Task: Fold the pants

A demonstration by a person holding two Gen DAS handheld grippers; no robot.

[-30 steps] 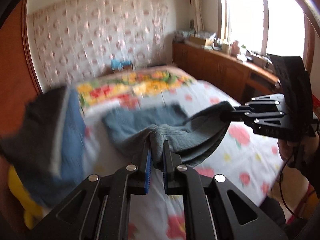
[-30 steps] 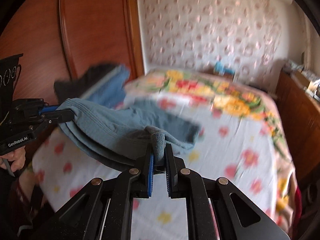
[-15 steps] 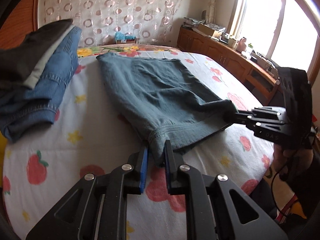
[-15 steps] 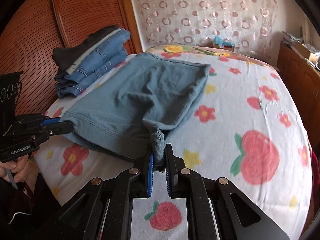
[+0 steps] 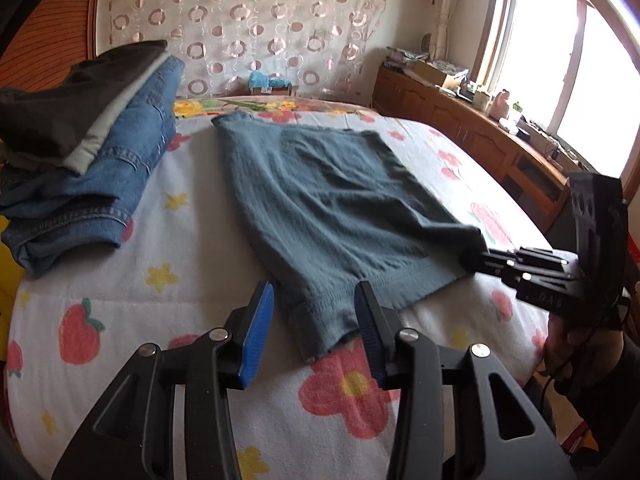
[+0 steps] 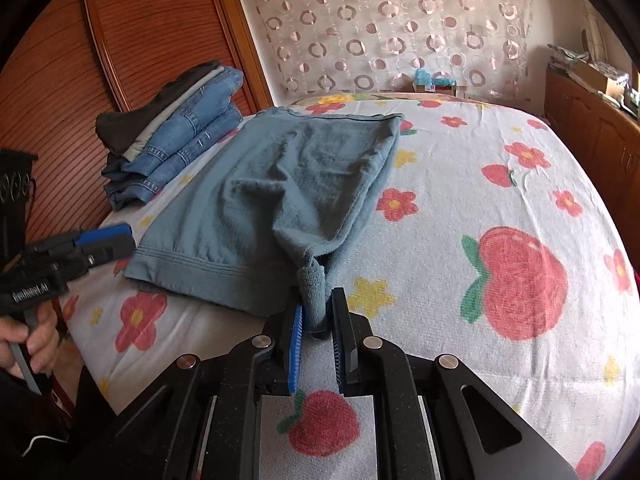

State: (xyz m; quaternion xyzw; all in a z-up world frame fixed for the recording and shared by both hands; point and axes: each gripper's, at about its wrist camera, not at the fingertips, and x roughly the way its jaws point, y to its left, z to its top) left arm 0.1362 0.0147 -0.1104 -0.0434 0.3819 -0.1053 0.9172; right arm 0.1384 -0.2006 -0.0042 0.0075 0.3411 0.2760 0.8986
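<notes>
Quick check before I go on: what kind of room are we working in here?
Most likely a home bedroom. The grey-blue pants lie on a bed with a fruit-and-flower sheet, a stack of folded jeans sits beside a wooden headboard, and low wooden cabinets run under a window.

1. The left gripper [image 5: 314, 328] is held low and level, its jaws spread wide apart, with nothing clamped between the blue pads [image 5: 256, 334].
2. From the right wrist view, the left gripper [image 6: 106, 240] is seen at the left edge, and its trigger is gripped by the person's left hand [image 6: 28, 340].
3. The right gripper [image 6: 316, 340] is held with its jaws nearly together, and a fold of cloth is pinched between them.
4. In the left wrist view, the right gripper [image 5: 478, 258] is seen pointing inward from the right, carried by the right hand [image 5: 576, 340].
</notes>
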